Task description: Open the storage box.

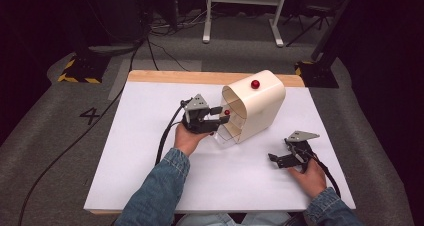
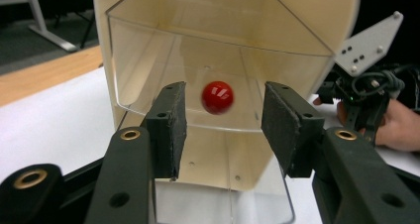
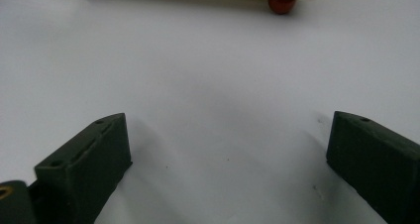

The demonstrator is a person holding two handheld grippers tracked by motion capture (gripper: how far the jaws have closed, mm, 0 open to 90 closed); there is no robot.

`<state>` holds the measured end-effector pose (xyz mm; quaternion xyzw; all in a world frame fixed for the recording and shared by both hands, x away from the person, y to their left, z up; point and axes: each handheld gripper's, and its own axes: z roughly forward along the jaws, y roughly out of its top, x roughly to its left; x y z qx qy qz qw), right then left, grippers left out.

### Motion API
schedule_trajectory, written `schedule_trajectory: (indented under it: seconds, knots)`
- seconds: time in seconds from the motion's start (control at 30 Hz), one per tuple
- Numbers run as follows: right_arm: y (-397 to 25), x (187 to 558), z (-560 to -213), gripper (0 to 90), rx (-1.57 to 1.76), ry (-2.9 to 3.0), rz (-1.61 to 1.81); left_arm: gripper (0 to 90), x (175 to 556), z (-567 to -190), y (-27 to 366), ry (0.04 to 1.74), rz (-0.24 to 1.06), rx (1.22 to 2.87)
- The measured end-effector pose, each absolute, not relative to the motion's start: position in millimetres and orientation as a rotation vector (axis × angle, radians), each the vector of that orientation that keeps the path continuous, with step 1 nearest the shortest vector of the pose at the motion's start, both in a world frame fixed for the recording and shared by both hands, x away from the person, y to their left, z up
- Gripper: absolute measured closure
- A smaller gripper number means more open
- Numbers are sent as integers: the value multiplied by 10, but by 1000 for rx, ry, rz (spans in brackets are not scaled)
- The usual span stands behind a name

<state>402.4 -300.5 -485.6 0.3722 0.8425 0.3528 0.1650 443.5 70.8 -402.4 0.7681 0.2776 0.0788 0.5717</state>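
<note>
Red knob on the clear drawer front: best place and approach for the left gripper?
Grip the red knob itself, one pad on each side of the ball. Come straight at the clear drawer front, as the left gripper is already lined up: jaws open, knob centred between the pads. It is round and stands proud of the panel, so a level side pinch should hold.

Table (image 1: 150, 186) bright under overhead light, room beyond dark. My red knob (image 2: 217, 97) slightly blurred, frame centre. Soft shadows under my right gripper's (image 3: 225, 169) jaws.

On my tabletop (image 1: 150, 186), the cream rounded plastic cabinet (image 1: 260, 103) sits centre-back; my left tool (image 1: 216, 115) is at its open front, my right tool (image 1: 281, 158) well apart, front-right.
</note>
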Motion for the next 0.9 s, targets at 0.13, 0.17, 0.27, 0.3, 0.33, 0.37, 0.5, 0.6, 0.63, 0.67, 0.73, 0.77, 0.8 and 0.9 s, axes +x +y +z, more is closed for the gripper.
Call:
schedule_trajectory:
  seconds: [0.13, 0.17, 0.27, 0.3, 0.33, 0.37, 0.5, 0.6, 0.63, 0.67, 0.73, 0.77, 0.8, 0.9]
  knots:
    - [-3005, 4024, -4856, 34, 1060, 2400, 1005, 558, 4527, -4082, 700, 674, 128, 1785]
    - [-3005, 4024, -4856, 34, 1060, 2401, 1005, 590, 4532, -4096, 689, 673, 141, 1792]
    - [-3005, 4024, -4856, 34, 1060, 2400, 1005, 730, 4515, -4094, 675, 639, 164, 1795]
    - [-3005, 4024, -4856, 33, 1060, 2400, 1005, 733, 4513, -4092, 671, 636, 169, 1795]
    - [-3005, 4024, -4856, 33, 1061, 2400, 1005, 736, 4509, -4091, 674, 636, 173, 1800]
    - [-3005, 4024, -4856, 34, 1061, 2400, 1005, 738, 4505, -4094, 675, 636, 175, 1798]
    - [-3005, 4023, -4856, 34, 1060, 2400, 1005, 741, 4476, -4093, 687, 632, 189, 1801]
    - [-3005, 4023, -4856, 33, 1060, 2400, 1005, 741, 4444, -4094, 703, 630, 200, 1804]
    - [-3005, 4024, -4856, 33, 1060, 2401, 1006, 741, 4410, -4092, 731, 634, 203, 1805]
    - [-3005, 4024, -4856, 33, 1060, 2401, 1006, 741, 4410, -4092, 731, 634, 203, 1805]
    - [-3005, 4023, -4856, 34, 1060, 2400, 1005, 741, 4358, -4080, 791, 636, 211, 1812]
    - [-3005, 4023, -4856, 33, 1060, 2400, 1005, 741, 4327, -4076, 834, 635, 215, 1809]
    - [-3005, 4023, -4856, 33, 1060, 2400, 1005, 741, 4327, -4076, 834, 635, 215, 1809]
    - [-3005, 4024, -4856, 33, 1060, 2400, 1006, 741, 4248, -4080, 942, 642, 219, 1809]
